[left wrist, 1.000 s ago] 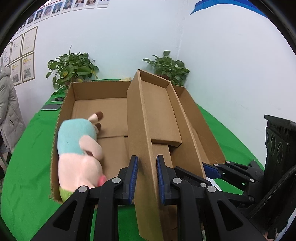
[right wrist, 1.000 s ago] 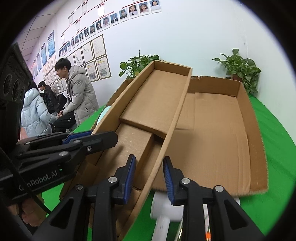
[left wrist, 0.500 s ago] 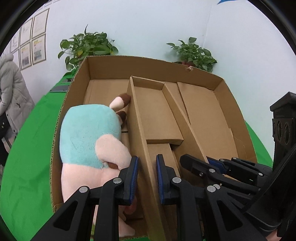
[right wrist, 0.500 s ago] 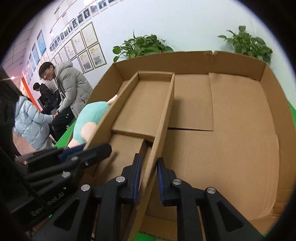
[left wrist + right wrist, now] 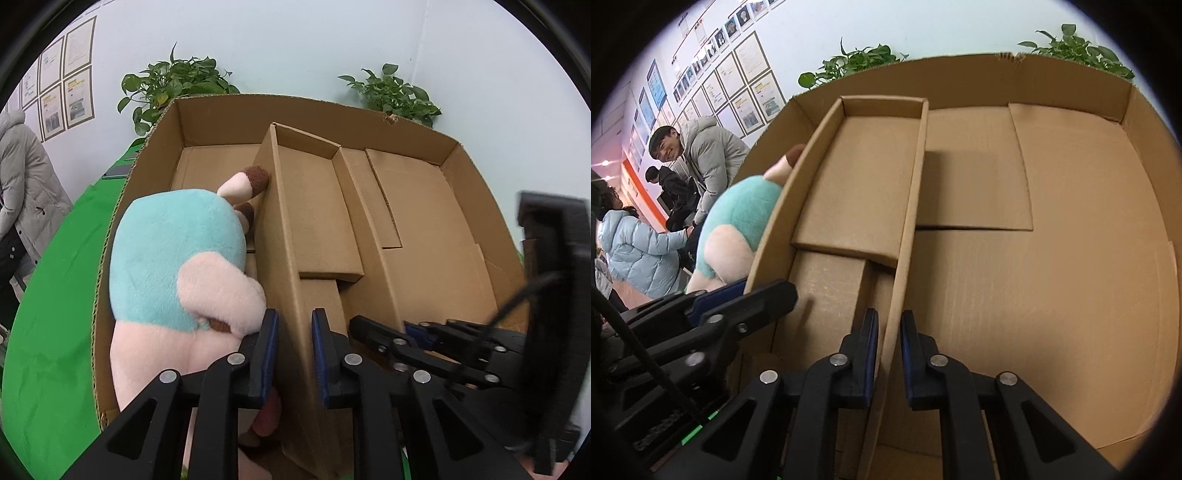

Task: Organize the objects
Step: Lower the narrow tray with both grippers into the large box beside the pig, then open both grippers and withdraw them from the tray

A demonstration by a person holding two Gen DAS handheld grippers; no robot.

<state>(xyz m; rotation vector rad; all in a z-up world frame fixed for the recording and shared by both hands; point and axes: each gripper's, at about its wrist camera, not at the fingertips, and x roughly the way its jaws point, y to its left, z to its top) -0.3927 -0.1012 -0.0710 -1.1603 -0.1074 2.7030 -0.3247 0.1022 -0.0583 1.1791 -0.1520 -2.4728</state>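
Note:
A narrow cardboard tray lies inside a large open cardboard box, near its middle. My left gripper is shut on the tray's left wall at the near end. My right gripper is shut on the tray's right wall at the near end. A pink and turquoise plush toy fills the box's left part, pressed against the tray's left wall and touching my left finger. The box floor to the right of the tray is bare cardboard.
The box stands on a green cloth. Two potted plants stand behind it by the wall. People in padded coats are off to the left, below framed papers.
The tray, first raised and tilted over the box, has come down into it with both grippers. The right jaws have closed onto its right wall. The plush toy now looms closer.

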